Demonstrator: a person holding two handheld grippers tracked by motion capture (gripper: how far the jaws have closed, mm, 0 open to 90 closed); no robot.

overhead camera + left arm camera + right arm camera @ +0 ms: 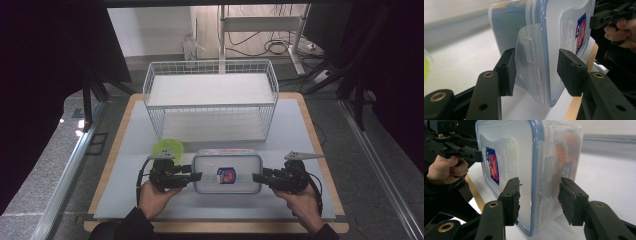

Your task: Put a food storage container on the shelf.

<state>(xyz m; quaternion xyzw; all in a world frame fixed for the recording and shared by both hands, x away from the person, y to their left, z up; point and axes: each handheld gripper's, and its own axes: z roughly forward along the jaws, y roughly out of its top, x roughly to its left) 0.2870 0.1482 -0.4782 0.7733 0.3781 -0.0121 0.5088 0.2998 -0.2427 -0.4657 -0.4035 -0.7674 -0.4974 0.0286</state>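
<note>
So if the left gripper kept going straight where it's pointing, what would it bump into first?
The left gripper points at the clear plastic food container. Its open jaws already straddle the side latch flap, so going straight it would probably meet that flap and the lid's edge first.

Left gripper (pixel 196 176): black body, black cable looping off its left side, grey three-cornered plate on top. Right gripper (pixel 257 177): same black build, same grey plate, black cable curving off its right side. In both gripper views each jaw is a black arm with brass-ringed holes and plain screw holes, ending in a rectangular black pad; the right gripper's pads look rough and frayed at the edges. Dark sleeves at both wrists.
</note>
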